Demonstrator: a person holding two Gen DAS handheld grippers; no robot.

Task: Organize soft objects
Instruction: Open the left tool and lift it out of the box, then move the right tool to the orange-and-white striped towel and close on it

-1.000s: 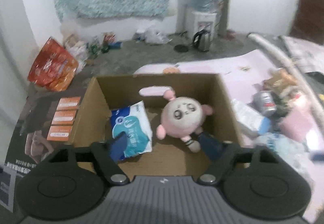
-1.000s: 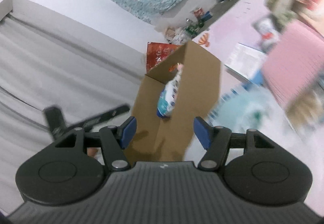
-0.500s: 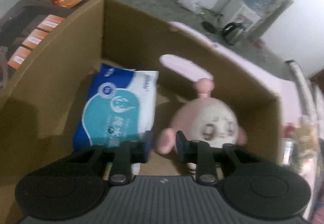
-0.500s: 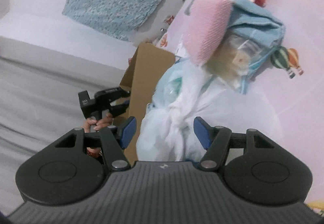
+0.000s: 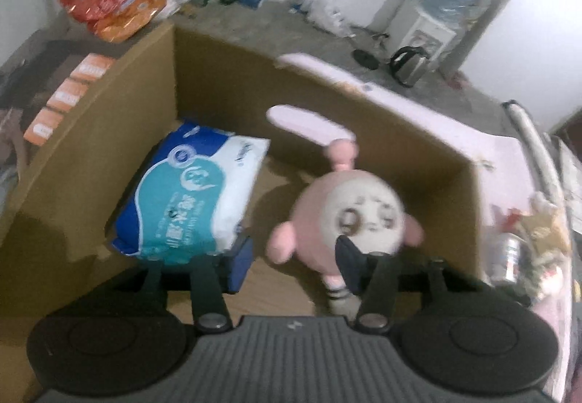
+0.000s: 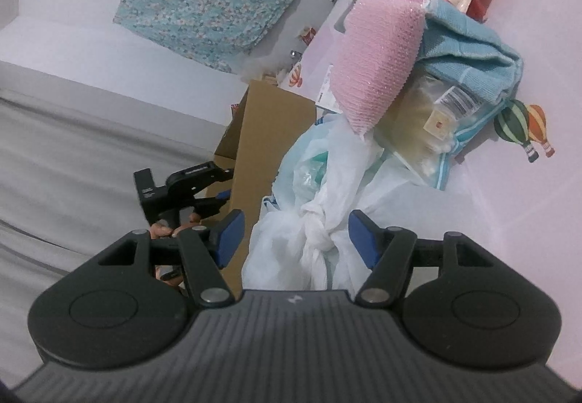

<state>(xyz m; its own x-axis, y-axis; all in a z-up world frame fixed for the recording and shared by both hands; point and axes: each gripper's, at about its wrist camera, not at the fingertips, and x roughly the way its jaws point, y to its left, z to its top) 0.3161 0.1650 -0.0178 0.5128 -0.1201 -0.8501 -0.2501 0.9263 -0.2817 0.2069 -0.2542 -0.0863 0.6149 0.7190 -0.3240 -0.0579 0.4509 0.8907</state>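
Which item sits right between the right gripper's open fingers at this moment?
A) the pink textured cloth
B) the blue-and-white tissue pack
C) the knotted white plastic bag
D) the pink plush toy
C: in the right wrist view, the knotted white plastic bag lies between the blue pads of the open right gripper, with the pink textured cloth farther up the pile.

The cardboard box (image 5: 145, 104) is matt brown board, the tissue pack (image 5: 189, 192) in it has a glossy plastic wrap, and the plush toy (image 5: 349, 213) is soft pink cloth. The white bag (image 6: 320, 213) is thin, crinkled plastic; the pink pad (image 6: 378, 50) looks rough and bumpy, the blue towel (image 6: 469, 53) is ribbed cloth.
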